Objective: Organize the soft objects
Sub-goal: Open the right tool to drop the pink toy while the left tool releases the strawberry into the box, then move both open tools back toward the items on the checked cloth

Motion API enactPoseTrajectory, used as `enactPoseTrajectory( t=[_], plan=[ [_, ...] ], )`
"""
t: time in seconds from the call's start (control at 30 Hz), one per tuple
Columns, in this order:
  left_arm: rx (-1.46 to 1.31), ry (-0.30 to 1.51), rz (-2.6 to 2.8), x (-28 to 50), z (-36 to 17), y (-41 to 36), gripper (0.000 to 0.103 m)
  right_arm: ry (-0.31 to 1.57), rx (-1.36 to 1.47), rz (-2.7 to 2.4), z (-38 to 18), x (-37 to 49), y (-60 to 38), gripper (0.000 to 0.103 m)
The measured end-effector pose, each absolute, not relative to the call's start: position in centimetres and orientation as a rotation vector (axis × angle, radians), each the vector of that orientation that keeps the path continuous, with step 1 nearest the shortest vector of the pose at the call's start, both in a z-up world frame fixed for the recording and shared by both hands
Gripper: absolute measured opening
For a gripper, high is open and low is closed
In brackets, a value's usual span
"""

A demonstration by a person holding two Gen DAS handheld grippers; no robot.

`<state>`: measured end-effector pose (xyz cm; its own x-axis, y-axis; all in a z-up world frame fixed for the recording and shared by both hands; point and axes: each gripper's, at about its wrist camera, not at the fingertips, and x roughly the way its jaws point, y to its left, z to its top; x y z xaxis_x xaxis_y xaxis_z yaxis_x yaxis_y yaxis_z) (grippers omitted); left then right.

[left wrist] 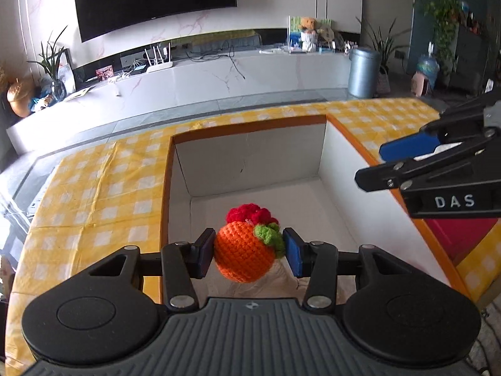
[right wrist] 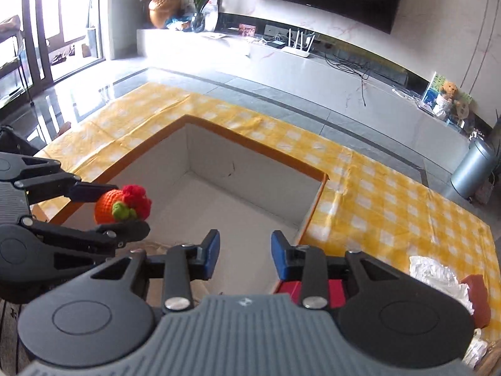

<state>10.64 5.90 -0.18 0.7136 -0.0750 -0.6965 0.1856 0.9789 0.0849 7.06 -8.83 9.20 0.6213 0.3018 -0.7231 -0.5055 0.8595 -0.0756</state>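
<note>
The left claw [left wrist: 249, 252] grips a crocheted orange toy [left wrist: 242, 255] over the open white box [left wrist: 250, 159]; the right claw [right wrist: 244, 252] hangs empty, jaws parted, near crumpled white paper [right wrist: 438, 274] on the checkered worktop [right wrist: 391, 206].

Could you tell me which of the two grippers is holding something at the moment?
The left gripper: its blue pads clamp the orange crocheted fruit, while the right gripper is open and empty.

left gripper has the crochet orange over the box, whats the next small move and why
Probably open the left gripper and let the crochet orange drop. Its pads pinch the toy on both sides, and it hangs inside the rim of the white box, above the bare floor. The right gripper is open and empty, off to the side, so nothing seems to block the fall.
</note>
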Motion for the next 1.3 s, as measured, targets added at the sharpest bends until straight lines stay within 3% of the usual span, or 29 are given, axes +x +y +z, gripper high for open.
enactPoseTrajectory(
  t=[0.33, 0.4, 0.47, 0.53, 0.67, 0.77, 1.03, 1.3],
  plan=[
    [0.407, 0.864, -0.029, 11.9, -3.7, 2.7, 0.054, 0.696, -0.264, 0.402, 7.3, 7.0, -11.5, 0.035],
    [0.429, 0.804, -0.056, 11.1, -3.4, 2.7, 0.061, 0.701, -0.257, 0.396, 7.2, 7.1, -11.8, 0.035],
    [0.408, 0.728, -0.082, 9.9, -2.8, 2.9, 0.084, 0.701, -0.259, 0.388, 7.1, 6.9, -12.1, 0.038],
    [0.366, 0.674, -0.111, 9.2, -2.2, 3.3, 0.091, 0.702, -0.269, 0.387, 7.0, 6.8, -12.0, 0.04],
    [0.279, 0.646, -0.143, 9.1, -1.4, 4.2, 0.091, 0.72, -0.243, 0.414, 6.9, 6.7, -11.6, 0.042],
    [0.243, 0.597, -0.113, 8.9, -0.4, 4.7, 0.093, 0.718, -0.229, 0.442, 6.7, 6.2, -10.9, 0.05],
    [0.02, 0.572, -0.103, 9.1, 2.8, 6.7, 0.094, 0.677, -0.225, 0.492, 7.6, 5.2, -10.8, 0.049],
    [-0.09, 0.532, -0.048, 8.1, 5.1, 6.5, 0.094, 0.595, -0.148, 0.439, 10.6, 4.3, -14.1, 0.058]
  ],
)
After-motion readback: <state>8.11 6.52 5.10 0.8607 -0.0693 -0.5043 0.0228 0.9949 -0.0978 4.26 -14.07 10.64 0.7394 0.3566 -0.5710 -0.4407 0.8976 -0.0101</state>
